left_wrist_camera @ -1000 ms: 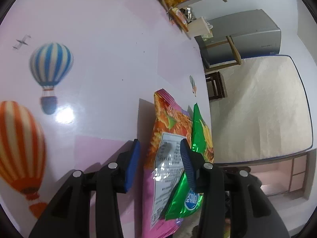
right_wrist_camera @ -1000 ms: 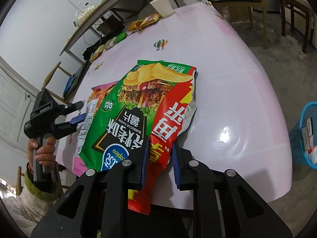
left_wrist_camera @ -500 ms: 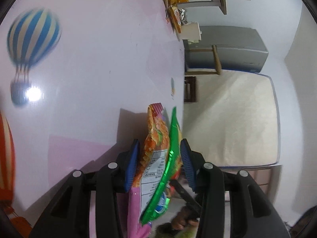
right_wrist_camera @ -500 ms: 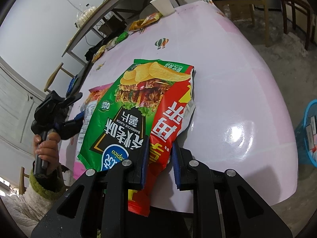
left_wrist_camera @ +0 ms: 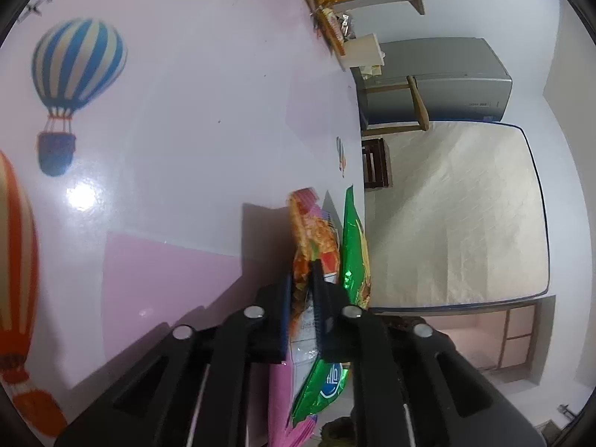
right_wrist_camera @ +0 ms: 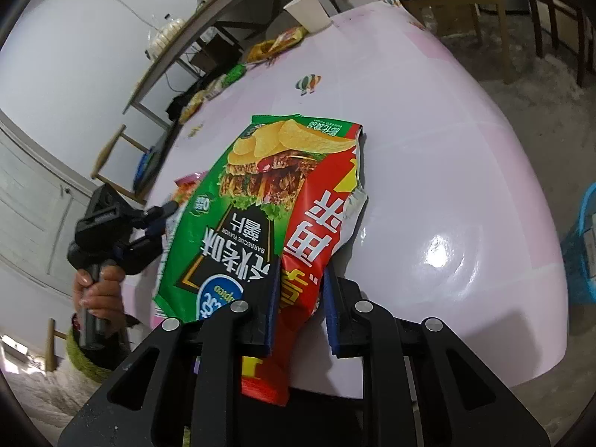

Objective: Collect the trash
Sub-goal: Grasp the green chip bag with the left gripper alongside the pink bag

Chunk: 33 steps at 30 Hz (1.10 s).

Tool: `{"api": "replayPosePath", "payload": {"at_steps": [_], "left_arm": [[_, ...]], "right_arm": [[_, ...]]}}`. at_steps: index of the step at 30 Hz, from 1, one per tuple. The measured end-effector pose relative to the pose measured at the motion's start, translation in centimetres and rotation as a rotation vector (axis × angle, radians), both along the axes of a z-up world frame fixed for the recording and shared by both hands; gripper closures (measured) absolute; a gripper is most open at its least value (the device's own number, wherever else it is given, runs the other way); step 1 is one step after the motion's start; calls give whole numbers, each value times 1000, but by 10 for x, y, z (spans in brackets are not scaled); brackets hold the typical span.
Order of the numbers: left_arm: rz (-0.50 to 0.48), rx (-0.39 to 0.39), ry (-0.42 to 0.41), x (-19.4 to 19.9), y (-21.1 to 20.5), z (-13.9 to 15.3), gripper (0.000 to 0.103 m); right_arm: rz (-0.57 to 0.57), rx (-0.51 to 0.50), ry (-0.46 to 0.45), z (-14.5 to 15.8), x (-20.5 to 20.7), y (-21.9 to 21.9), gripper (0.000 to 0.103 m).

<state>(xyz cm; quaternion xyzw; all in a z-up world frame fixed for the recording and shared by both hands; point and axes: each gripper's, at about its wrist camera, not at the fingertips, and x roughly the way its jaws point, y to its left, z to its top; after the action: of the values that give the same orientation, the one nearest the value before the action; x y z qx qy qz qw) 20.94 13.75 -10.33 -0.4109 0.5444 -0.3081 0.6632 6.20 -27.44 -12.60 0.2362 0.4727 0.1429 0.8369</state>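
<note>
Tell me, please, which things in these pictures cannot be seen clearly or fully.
- Orange snack bag: right wrist view, mostly hidden under the green chip bag.
- Blue bin: right wrist view, cut off by the picture's edge; contents unreadable.
- Far wrappers: left wrist view, too small to identify.
- Green chip bag's lower end: both views, hidden behind the jaws.

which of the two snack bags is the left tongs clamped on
The orange-and-pink snack bag, pinched between the left tongs. The green-and-red potato chip bag lies partly over it, and the right tongs hold that one's red edge.
</note>
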Motion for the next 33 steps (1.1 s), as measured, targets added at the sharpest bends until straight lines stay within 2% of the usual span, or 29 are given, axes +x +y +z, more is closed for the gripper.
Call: {"api": "replayPosePath", "payload": {"at_steps": [5, 9, 14, 19, 25, 30, 33], "left_arm": [[47, 82, -107, -9, 15, 35, 100], [82, 163, -224, -22, 29, 78, 100], [81, 267, -345, -42, 26, 117, 100], [46, 246, -373, -52, 10, 128, 99], [7, 158, -344, -54, -11, 121, 94], [-19, 167, -317, -58, -25, 106, 71], [-31, 206, -301, -60, -33, 95, 68]], "right_arm": [[-20, -47, -26, 13, -7, -4, 85], [-43, -57, -55, 25, -14, -7, 86], [-34, -64, -105, 43, -20, 1, 87], [1, -108, -138, 53, -20, 20, 87], [6, -106, -132, 50, -15, 21, 87], [-3, -95, -118, 45, -12, 20, 87], [-6, -87, -106, 41, -10, 21, 87]]}}
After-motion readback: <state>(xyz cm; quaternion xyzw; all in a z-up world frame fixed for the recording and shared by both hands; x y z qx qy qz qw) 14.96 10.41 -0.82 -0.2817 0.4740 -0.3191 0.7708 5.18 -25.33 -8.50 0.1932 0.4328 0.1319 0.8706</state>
